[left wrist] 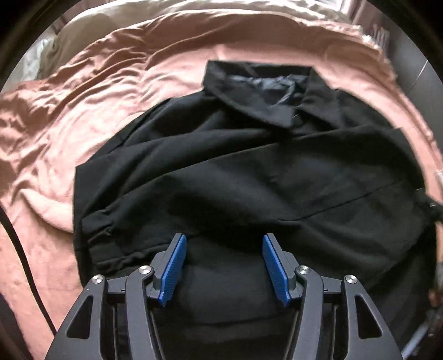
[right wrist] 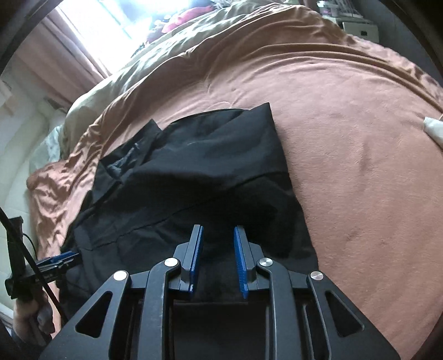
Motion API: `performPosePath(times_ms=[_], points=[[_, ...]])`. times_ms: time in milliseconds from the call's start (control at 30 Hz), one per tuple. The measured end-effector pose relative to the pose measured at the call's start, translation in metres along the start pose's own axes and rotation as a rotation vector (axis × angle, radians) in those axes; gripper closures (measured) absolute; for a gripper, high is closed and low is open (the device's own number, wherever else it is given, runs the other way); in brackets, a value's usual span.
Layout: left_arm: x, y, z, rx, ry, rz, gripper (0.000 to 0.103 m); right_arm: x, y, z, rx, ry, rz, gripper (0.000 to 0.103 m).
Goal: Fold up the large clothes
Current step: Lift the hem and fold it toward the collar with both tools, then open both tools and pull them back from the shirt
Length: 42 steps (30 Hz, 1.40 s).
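A large black collared garment [left wrist: 249,177] lies spread on a pink bed cover [left wrist: 69,124], collar [left wrist: 257,91] at the far end. My left gripper [left wrist: 224,238] is open and empty, just above the garment's near edge. In the right wrist view the same garment [right wrist: 193,171] lies folded in at its right side on the cover [right wrist: 346,138]. My right gripper [right wrist: 218,229] is open with a narrower gap, empty, over the garment's near edge. The left gripper's blue tips [right wrist: 62,259] show at the garment's left edge.
A beige duvet [right wrist: 171,49] is bunched at the far side of the bed, with a bright window [right wrist: 110,25] behind. A white object [right wrist: 434,130] lies at the bed's right edge. A black cable [left wrist: 25,257] runs along the left.
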State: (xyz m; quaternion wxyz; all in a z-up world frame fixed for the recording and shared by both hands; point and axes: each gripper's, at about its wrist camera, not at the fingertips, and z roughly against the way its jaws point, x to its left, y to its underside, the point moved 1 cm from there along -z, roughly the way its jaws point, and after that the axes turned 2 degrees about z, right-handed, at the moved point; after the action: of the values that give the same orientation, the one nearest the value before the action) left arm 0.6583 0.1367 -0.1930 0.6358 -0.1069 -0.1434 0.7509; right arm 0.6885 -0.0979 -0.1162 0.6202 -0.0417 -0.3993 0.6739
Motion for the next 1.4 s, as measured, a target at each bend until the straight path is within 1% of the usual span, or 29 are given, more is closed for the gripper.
performPosePath(times_ms=[100,167,233,267,300,333,367,400,467,500,533,633,667,700,733,767,800,833,867,967,1033,1100,1167,1267,1333,1400], points=[[0.019,0.001,-0.006,0.013,-0.038,0.007,0.041,0.008,0.003,-0.003,-0.001,0.039,0.031,0.089],[0.032,0.001,-0.006,0.014,-0.082,0.018,0.041,0.011,0.004,-0.005,-0.002,0.057,0.039,0.090],[0.043,0.004,-0.005,0.023,-0.072,0.024,0.042,0.009,0.005,-0.005,0.001,0.087,0.025,0.090],[0.047,0.006,-0.004,0.027,-0.067,0.025,0.043,0.006,0.005,-0.004,0.003,0.082,0.007,0.090],[0.047,0.007,-0.002,0.027,-0.076,0.021,0.043,0.003,0.004,-0.001,0.005,0.068,-0.009,0.089],[0.048,0.008,0.003,0.022,-0.122,0.014,0.043,0.003,0.004,0.001,0.006,0.064,-0.014,0.089],[0.050,0.008,0.010,0.005,-0.146,0.010,0.043,0.006,0.004,0.004,0.006,0.069,-0.016,0.089],[0.050,0.008,0.016,-0.016,-0.126,0.016,0.043,0.006,0.003,0.008,0.006,0.071,-0.019,0.089],[0.059,0.010,0.037,-0.059,-0.057,0.056,0.043,0.008,0.002,0.016,0.008,0.062,-0.031,0.089],[0.063,0.011,0.045,-0.070,-0.050,0.073,0.043,0.008,0.001,0.019,0.009,0.055,-0.038,0.086],[0.069,0.012,0.056,-0.089,-0.044,0.095,0.043,0.009,0.001,0.024,0.007,0.050,-0.041,0.086],[0.083,0.019,0.085,-0.133,0.003,0.138,0.043,0.012,0.000,0.041,-0.001,0.047,-0.044,0.086],[0.088,0.023,0.094,-0.142,0.017,0.146,0.041,0.011,-0.001,0.047,-0.006,0.039,-0.049,0.086],[0.090,0.027,0.102,-0.147,0.021,0.150,0.036,0.011,0.000,0.053,-0.012,0.036,-0.053,0.082],[0.093,0.032,0.109,-0.154,0.023,0.154,0.034,0.011,0.003,0.061,-0.022,0.040,-0.057,0.078],[0.096,0.039,0.118,-0.163,0.028,0.156,0.030,0.012,0.005,0.070,-0.038,0.048,-0.057,0.061],[0.101,0.042,0.122,-0.169,0.034,0.159,0.029,0.012,0.009,0.079,-0.055,0.051,-0.052,0.035],[0.104,0.049,0.130,-0.179,0.043,0.166,0.028,0.014,0.012,0.087,-0.067,0.048,-0.047,0.025],[0.108,0.057,0.139,-0.189,0.057,0.176,0.027,0.017,0.015,0.094,-0.076,0.042,-0.044,0.020],[0.114,0.079,0.162,-0.219,0.107,0.199,0.022,0.022,0.026,0.120,-0.093,0.034,-0.025,0.020],[0.117,0.095,0.180,-0.249,0.141,0.206,0.019,0.028,0.034,0.135,-0.106,0.024,-0.009,0.018],[0.118,0.110,0.199,-0.282,0.162,0.203,0.015,0.033,0.046,0.151,-0.119,0.013,0.005,0.015],[0.118,0.130,0.224,-0.330,0.184,0.198,0.013,0.032,0.058,0.170,-0.132,0.020,0.011,0.014],[0.119,0.159,0.257,-0.396,0.201,0.201,0.007,0.032,0.076,0.200,-0.158,0.058,0.017,0.014],[0.120,0.177,0.276,-0.430,0.206,0.205,0.005,0.033,0.091,0.217,-0.163,0.083,0.008,0.014],[0.120,0.195,0.291,-0.455,0.213,0.214,0.005,0.033,0.109,0.236,-0.152,0.043,-0.032,0.014]])
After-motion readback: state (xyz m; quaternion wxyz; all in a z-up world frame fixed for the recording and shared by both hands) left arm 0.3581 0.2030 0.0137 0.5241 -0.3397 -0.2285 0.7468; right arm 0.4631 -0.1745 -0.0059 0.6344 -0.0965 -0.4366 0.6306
